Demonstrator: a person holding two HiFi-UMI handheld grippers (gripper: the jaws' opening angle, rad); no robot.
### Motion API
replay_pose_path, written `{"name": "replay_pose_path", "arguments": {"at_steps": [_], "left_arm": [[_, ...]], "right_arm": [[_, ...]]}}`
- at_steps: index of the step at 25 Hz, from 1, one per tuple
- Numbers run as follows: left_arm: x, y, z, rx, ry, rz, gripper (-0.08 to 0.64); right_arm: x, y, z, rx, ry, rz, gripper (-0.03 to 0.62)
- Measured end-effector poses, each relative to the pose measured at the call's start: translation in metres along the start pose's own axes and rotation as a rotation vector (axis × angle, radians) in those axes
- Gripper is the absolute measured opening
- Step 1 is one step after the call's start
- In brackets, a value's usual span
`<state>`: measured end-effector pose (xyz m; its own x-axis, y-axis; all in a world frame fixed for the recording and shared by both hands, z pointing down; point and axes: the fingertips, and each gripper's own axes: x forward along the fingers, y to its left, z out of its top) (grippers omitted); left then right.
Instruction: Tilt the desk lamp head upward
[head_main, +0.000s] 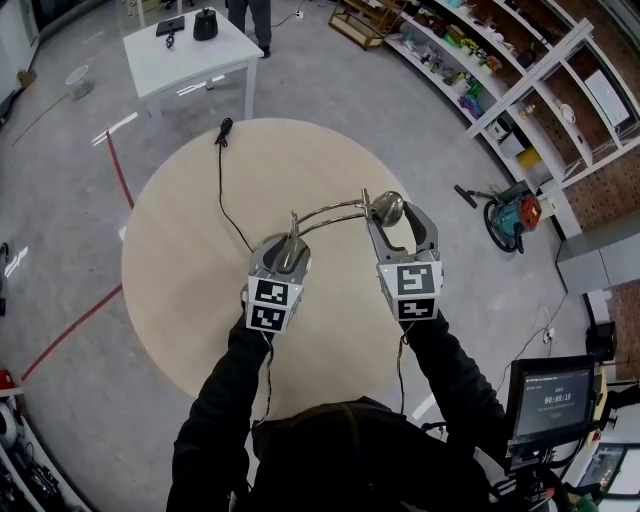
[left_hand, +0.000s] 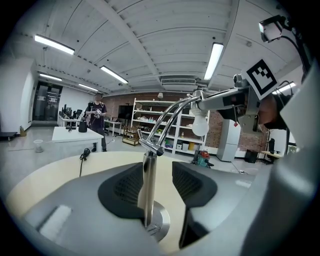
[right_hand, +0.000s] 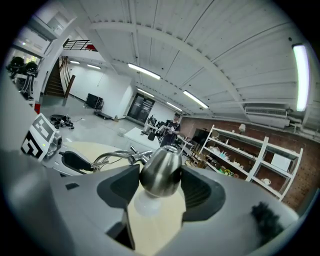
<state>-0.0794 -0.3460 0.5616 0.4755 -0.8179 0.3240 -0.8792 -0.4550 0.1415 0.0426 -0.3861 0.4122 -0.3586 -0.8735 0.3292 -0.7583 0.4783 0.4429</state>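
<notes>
The right hand-held gripper (head_main: 394, 221) was closed on the lamp head (head_main: 388, 207), which hung to the right of the pole (left_hand: 147, 186), out at the end of the curved arm (head_main: 333, 212). The left hand-held gripper (head_main: 284, 251) sat around the pole, jaws a little apart, not squeezing it. The right one looked ready to tip the head up.
</notes>
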Motion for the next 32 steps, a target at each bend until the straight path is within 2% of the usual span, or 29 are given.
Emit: {"name": "replay_pose_path", "arguments": {"at_steps": [9,13,18,22,32], "left_arm": [[0.002,0.002,0.001,-0.012,0.001,-0.011,0.189],[0.003,-0.003,0.001,-0.015,-0.001,-0.023,0.189],[0.004,-0.004,0.004,-0.056,-0.010,-0.034,0.189],[0.003,0.000,0.005,-0.052,-0.015,-0.037,0.189],[0.004,0.009,-0.005,-0.197,-0.074,-0.066,0.189]], "right_arm": [[-0.003,0.006,0.032,-0.160,-0.044,-0.010,0.275],[-0.004,0.006,0.037,-0.187,-0.053,-0.016,0.275],[-0.005,0.008,0.045,-0.231,-0.060,-0.020,0.275],[-0.005,0.011,0.056,-0.293,-0.061,-0.021,0.275],[-0.004,0.015,0.066,-0.303,-0.043,-0.014,0.275]]}}
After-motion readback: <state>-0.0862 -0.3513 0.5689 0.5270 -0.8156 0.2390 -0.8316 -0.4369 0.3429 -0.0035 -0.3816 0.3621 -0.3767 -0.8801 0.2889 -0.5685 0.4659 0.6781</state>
